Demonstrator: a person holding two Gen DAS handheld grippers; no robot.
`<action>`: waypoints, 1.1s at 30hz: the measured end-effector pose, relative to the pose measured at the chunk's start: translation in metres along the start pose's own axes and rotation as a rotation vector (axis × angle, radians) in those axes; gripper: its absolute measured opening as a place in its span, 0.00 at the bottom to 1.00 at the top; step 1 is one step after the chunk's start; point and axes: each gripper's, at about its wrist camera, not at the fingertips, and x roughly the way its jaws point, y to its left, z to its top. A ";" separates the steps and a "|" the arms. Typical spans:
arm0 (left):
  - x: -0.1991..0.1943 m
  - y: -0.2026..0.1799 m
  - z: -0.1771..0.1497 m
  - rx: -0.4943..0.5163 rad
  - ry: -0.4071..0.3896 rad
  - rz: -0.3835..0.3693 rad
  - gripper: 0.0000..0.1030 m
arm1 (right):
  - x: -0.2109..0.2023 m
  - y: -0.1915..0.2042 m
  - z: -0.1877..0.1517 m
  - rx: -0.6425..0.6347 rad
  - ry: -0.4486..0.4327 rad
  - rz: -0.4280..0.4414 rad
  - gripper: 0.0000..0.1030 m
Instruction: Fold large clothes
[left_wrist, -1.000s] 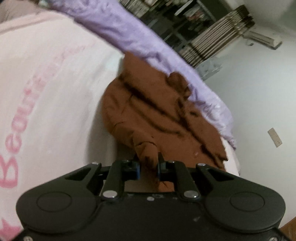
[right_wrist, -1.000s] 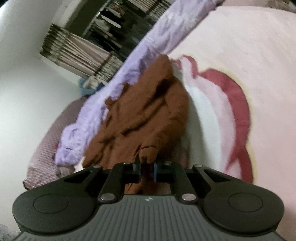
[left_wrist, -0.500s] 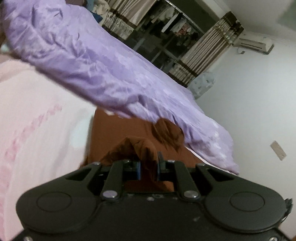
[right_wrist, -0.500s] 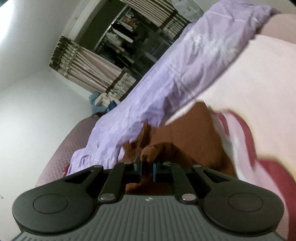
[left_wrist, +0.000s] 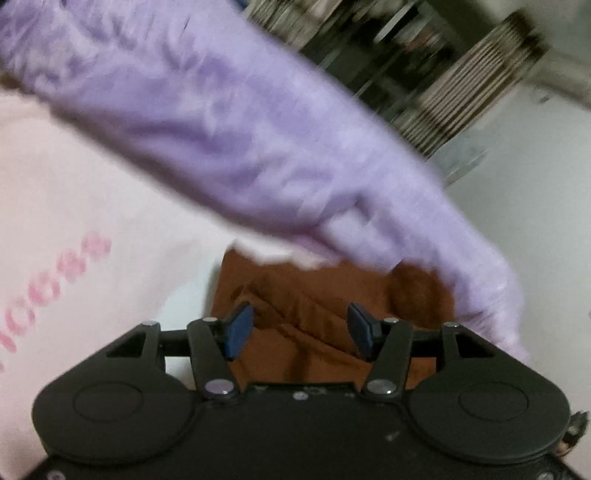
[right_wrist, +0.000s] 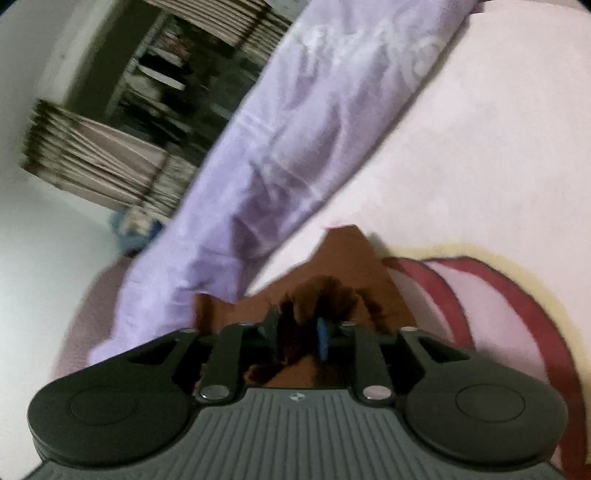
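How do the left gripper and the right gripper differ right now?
The left gripper has its jaws spread wide with nothing between them; the right gripper has narrower jaws with a bunch of the brown garment between them. The left hovers over flat cloth. Both point toward the purple quilt.

Dim, soft indoor light; both views are smeared with motion blur, worst on the crumpled lilac quilt (left_wrist: 258, 147) and far striped curtains (right_wrist: 92, 166); fisheye bends the edges.

Home bedroom: pink blanket (left_wrist: 74, 192) over bed, lilac duvet (left_wrist: 229, 133), striped curtains (right_wrist: 88, 162), open wardrobe (right_wrist: 166, 81).
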 end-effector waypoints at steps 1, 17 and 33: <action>-0.012 0.001 0.004 0.011 -0.043 -0.007 0.62 | -0.007 0.002 0.001 -0.022 -0.015 0.022 0.56; 0.015 0.013 -0.032 0.061 0.036 0.095 0.32 | -0.004 0.043 -0.018 -0.453 -0.048 -0.176 0.23; 0.040 0.021 -0.036 0.107 0.019 0.177 0.14 | 0.016 0.020 -0.007 -0.378 -0.049 -0.253 0.07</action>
